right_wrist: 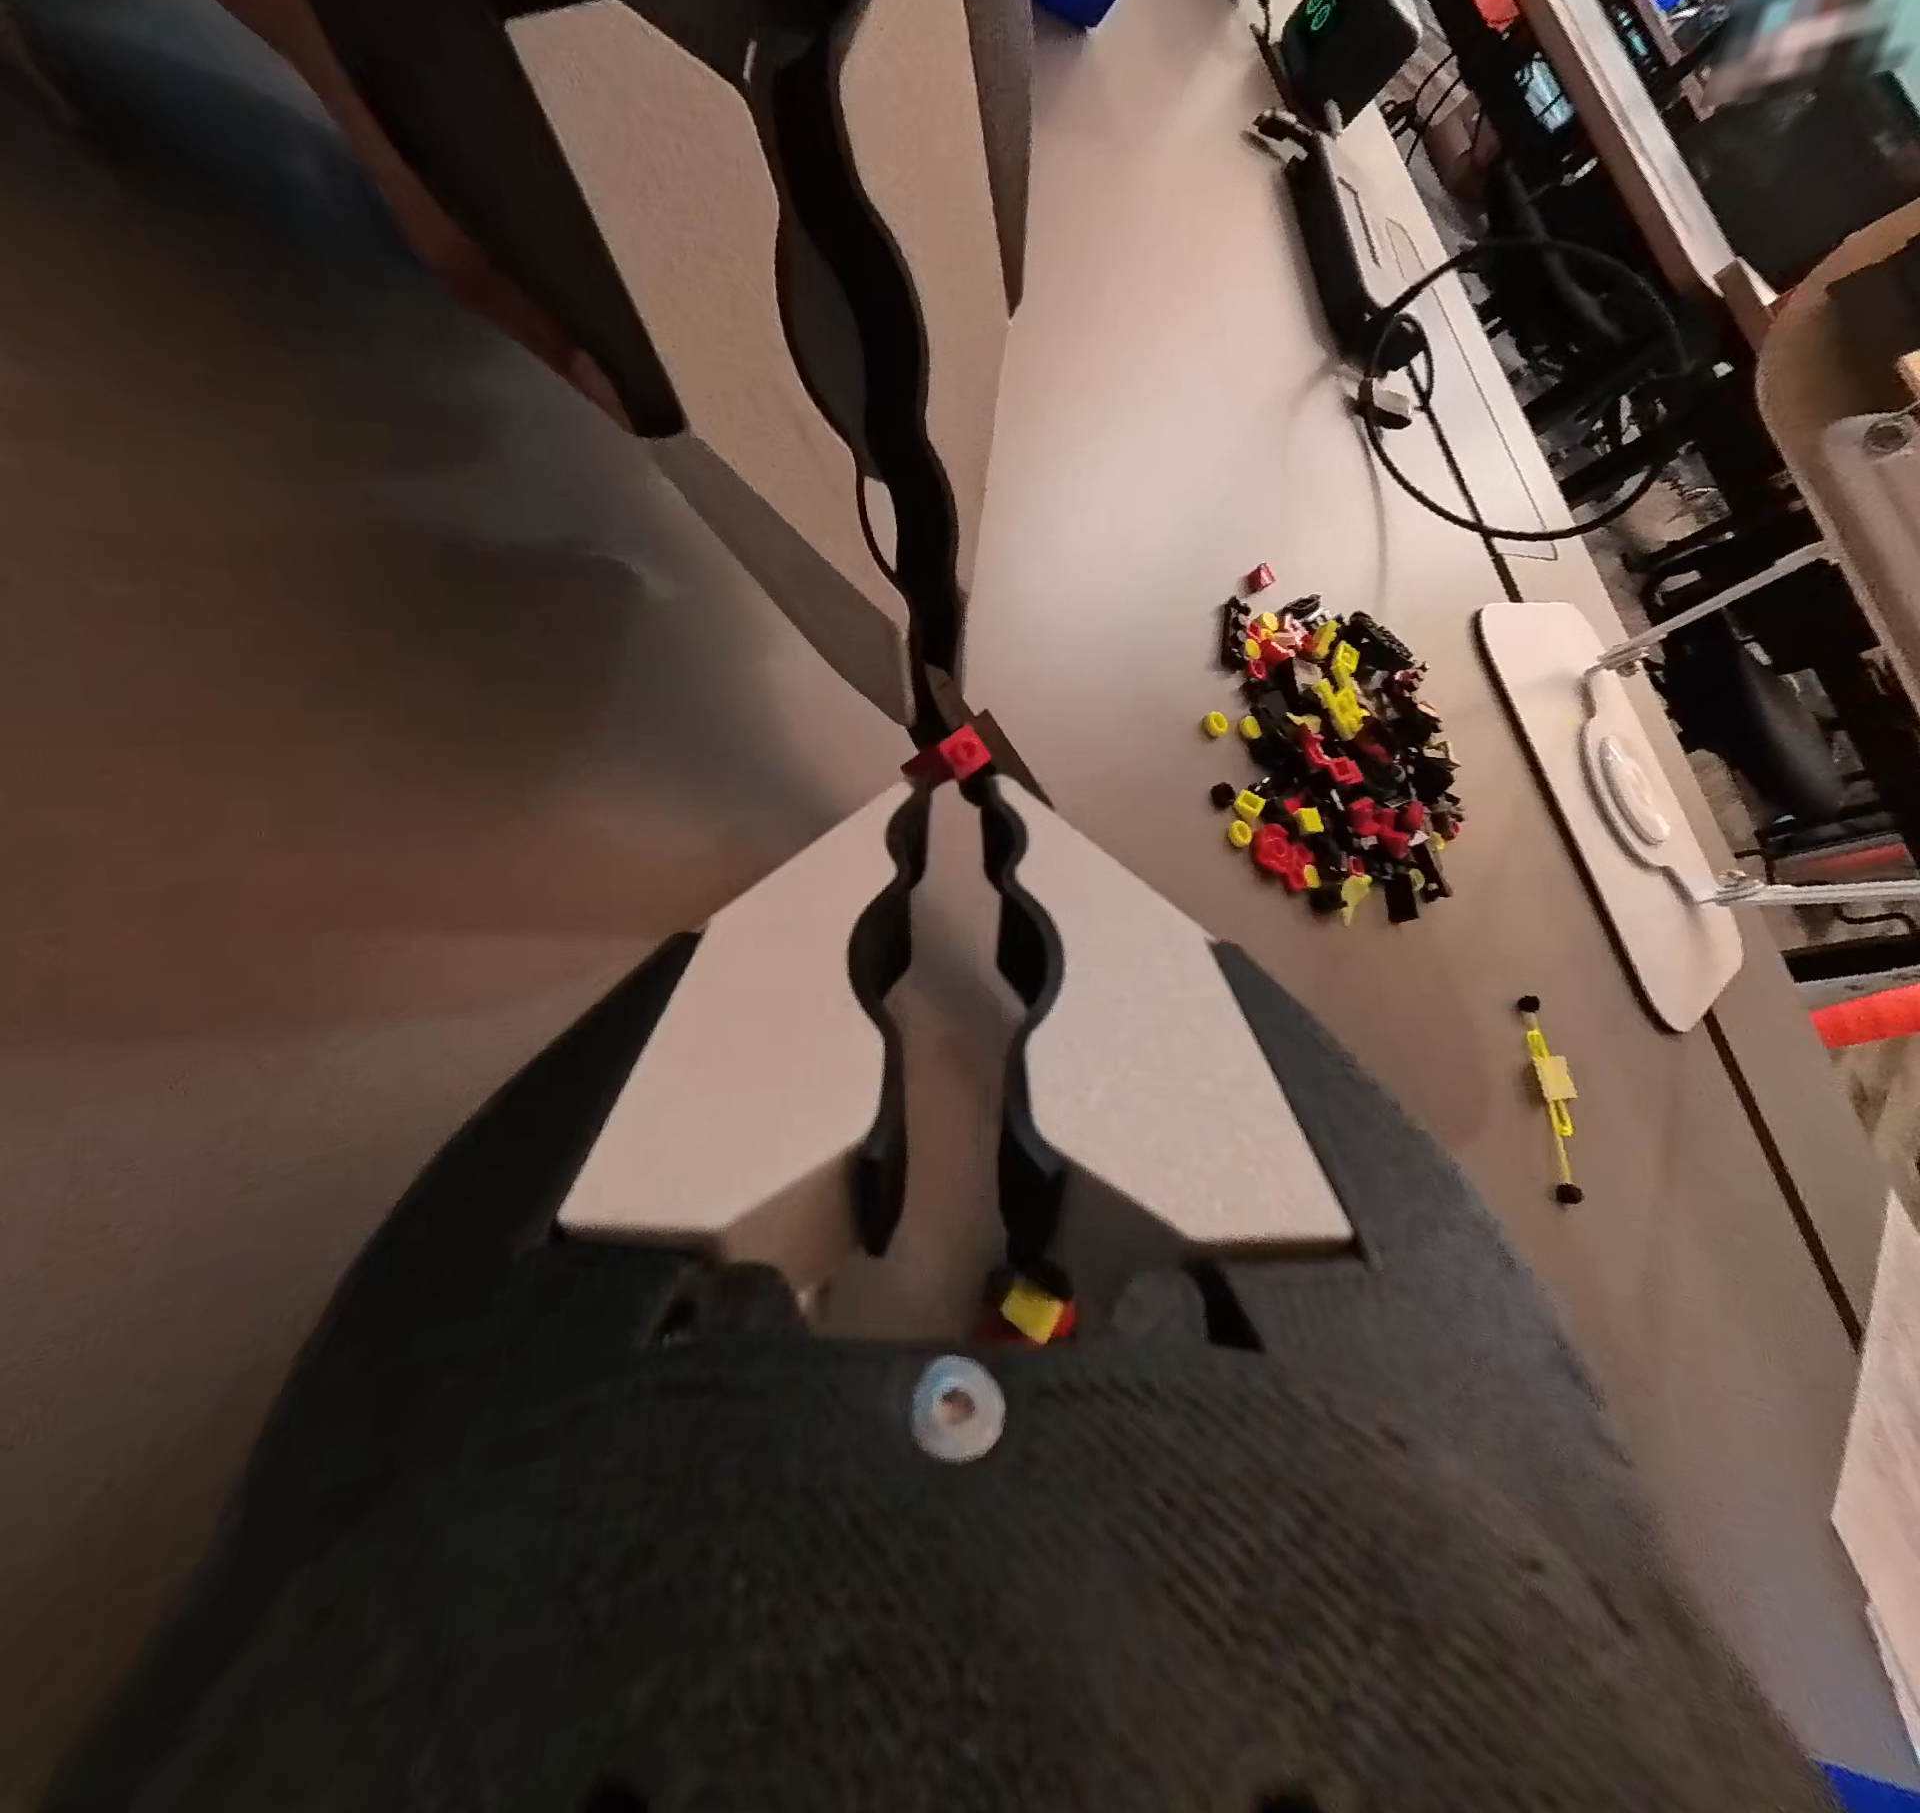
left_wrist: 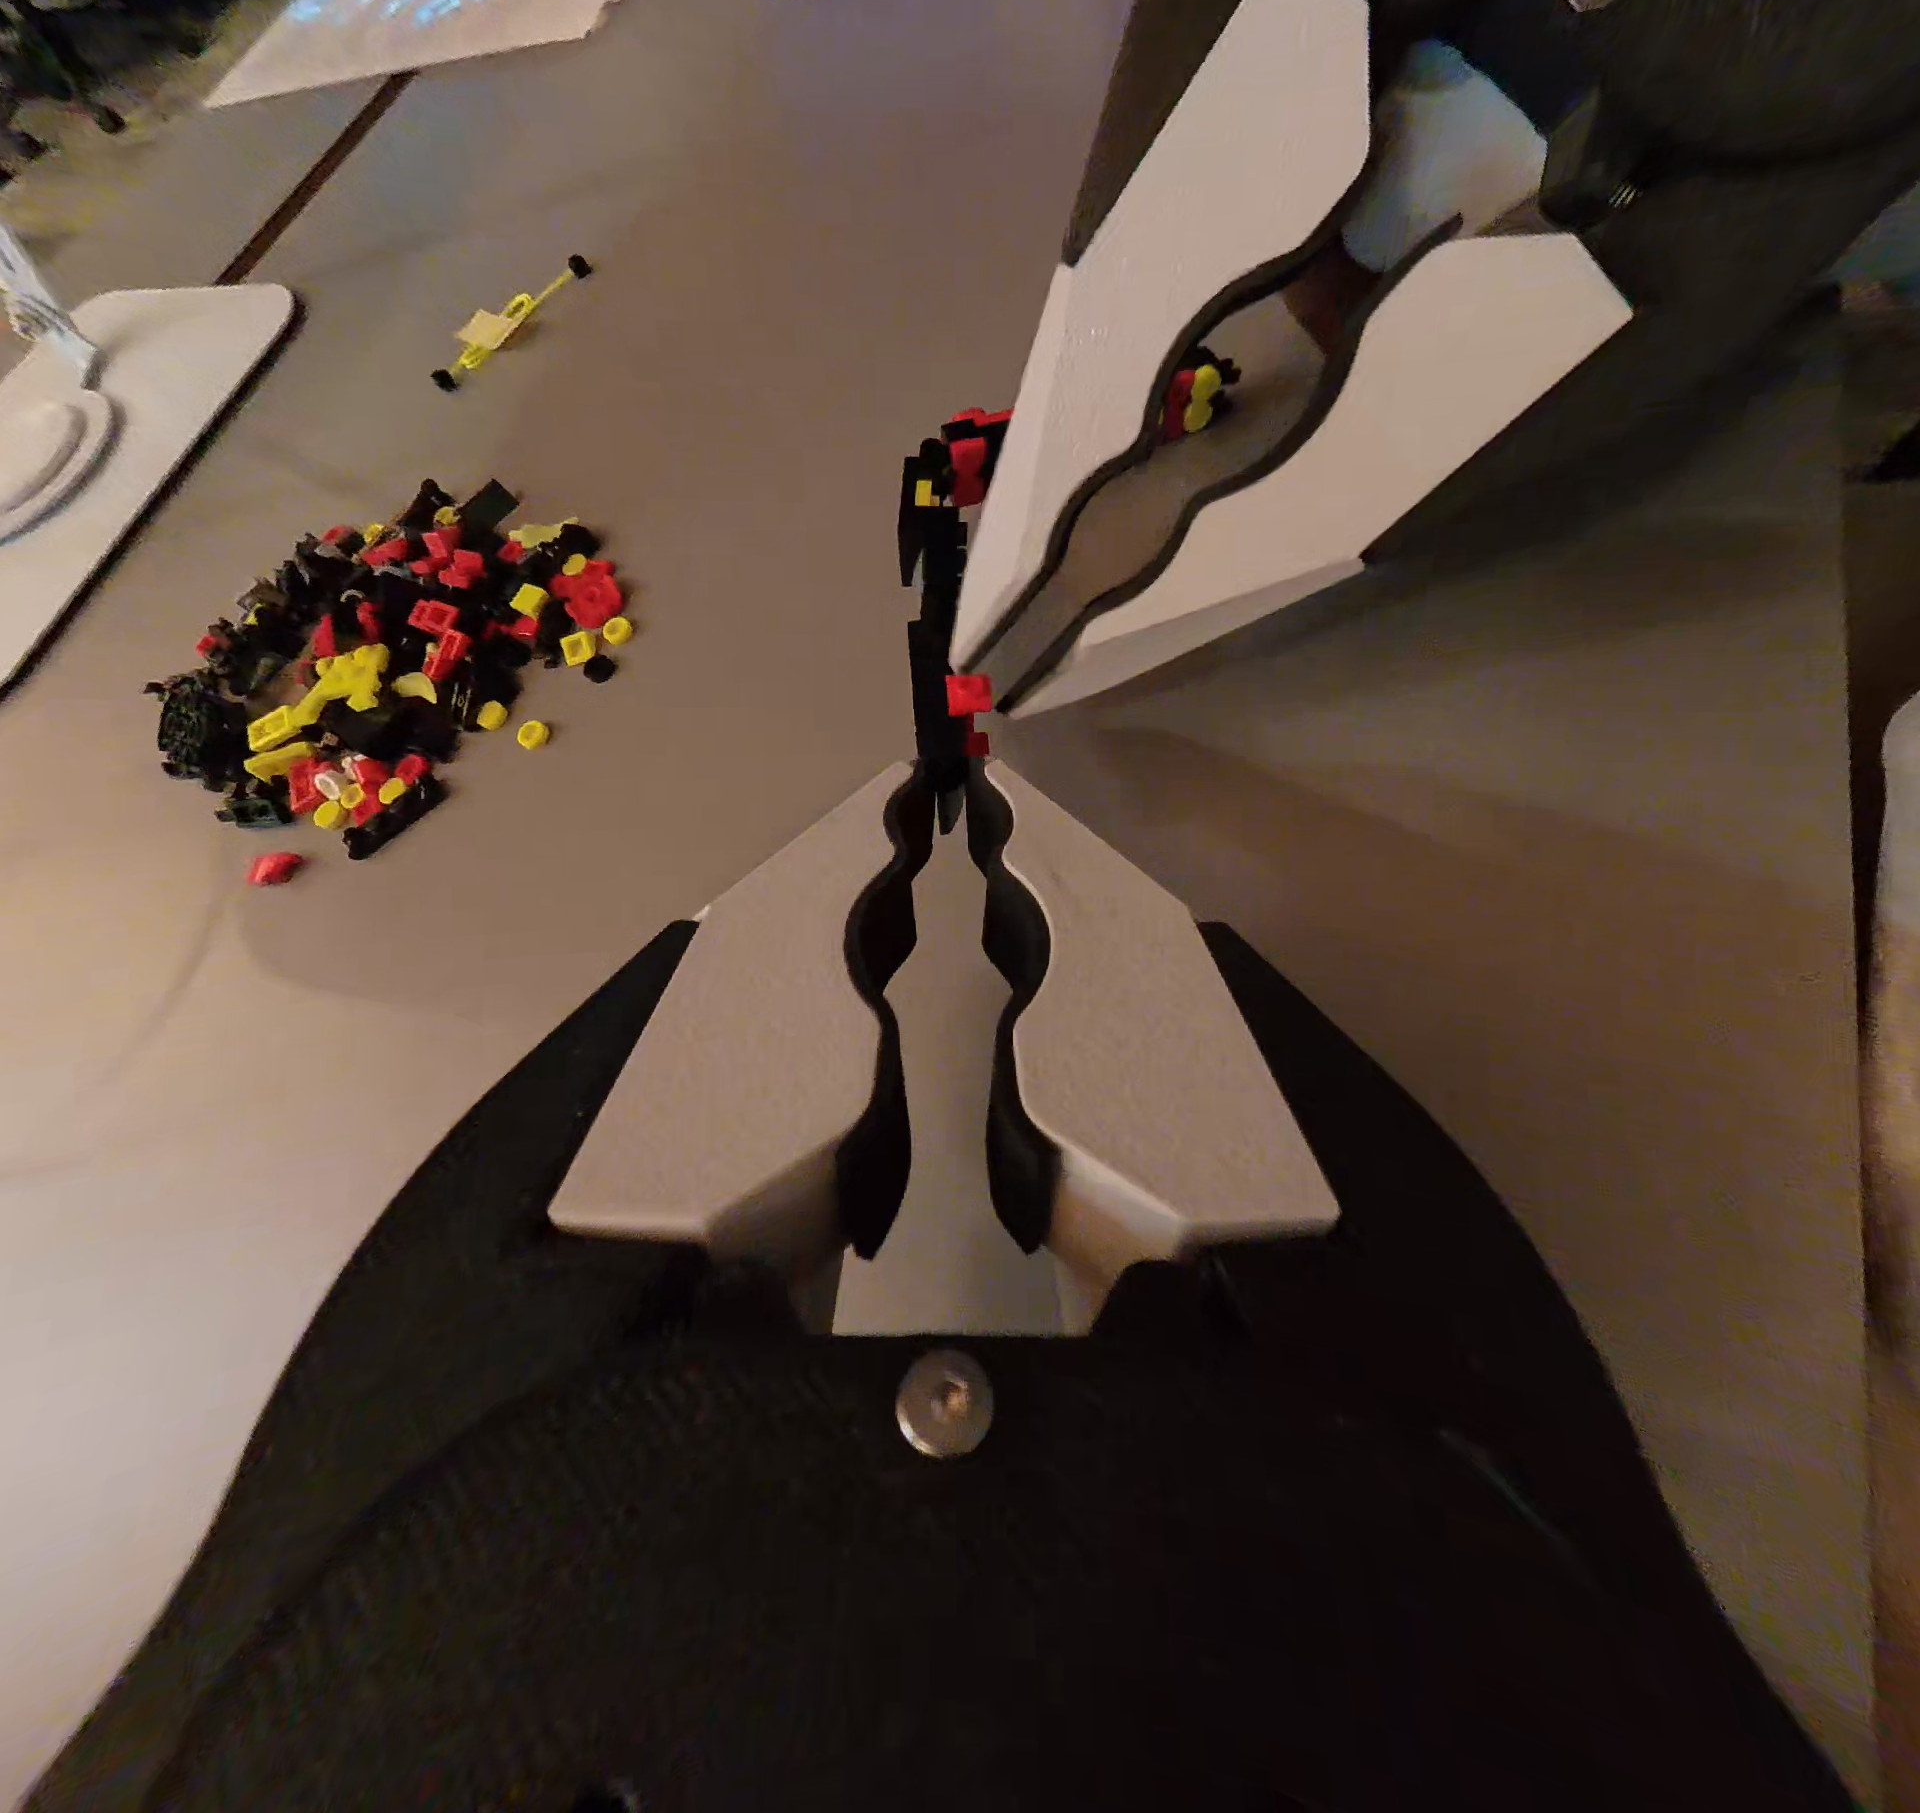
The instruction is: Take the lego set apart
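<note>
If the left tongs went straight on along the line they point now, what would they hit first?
The left tongs already grip the bottom of the black lego assembly, so that goes with them. Next in line are probably the right tongs, pinching a small red brick just ahead, though depth is unclear.

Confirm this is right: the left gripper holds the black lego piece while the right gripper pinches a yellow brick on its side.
Wrong colour. The brick that the right gripper pinches is red, not yellow, as the right wrist view shows. The rest stands: the left gripper holds the black lego piece by its lower end.
</note>
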### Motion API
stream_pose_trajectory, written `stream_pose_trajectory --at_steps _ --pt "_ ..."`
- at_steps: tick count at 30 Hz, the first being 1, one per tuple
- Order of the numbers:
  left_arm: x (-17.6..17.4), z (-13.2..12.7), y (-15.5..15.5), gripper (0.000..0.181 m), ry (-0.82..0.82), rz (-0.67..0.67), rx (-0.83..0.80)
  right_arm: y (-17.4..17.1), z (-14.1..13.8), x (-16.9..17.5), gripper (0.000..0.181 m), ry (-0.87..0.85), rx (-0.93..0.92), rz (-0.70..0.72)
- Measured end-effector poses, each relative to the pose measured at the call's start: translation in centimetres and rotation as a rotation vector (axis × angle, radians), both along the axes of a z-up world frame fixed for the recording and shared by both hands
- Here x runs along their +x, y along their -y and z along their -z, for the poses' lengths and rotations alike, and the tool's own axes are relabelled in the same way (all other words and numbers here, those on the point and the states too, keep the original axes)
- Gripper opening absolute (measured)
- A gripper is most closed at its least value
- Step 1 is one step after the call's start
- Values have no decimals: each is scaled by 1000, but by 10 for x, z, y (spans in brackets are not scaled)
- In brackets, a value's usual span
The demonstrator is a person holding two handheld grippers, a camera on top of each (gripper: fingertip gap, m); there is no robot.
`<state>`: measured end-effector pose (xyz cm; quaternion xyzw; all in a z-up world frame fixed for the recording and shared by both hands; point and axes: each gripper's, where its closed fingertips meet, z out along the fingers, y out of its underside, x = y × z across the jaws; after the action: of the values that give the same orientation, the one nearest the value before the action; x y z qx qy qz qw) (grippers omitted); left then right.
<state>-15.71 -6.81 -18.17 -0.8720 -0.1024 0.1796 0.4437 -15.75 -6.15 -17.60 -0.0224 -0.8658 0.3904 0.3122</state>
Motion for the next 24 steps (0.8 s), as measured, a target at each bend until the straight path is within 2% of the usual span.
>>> stream_pose_trajectory --at_steps 6,11,15,19,24 --pt "-2 -2 1 6 16 -6 22 1 -8 -1 16 -16 -48 0" --pt "3 -3 -2 6 -27 34 8 5 -4 7 21 -31 -55 -79" --pt "5 -2 -4 6 -96 57 -15 3 -6 7 16 -42 -62 -93" --pt "6 -3 -5 6 -115 73 -15 3 -8 8 8 -100 -41 -103" --pt "5 -4 -5 6 -121 64 -10 3 -8 7 6 -174 12 -101"
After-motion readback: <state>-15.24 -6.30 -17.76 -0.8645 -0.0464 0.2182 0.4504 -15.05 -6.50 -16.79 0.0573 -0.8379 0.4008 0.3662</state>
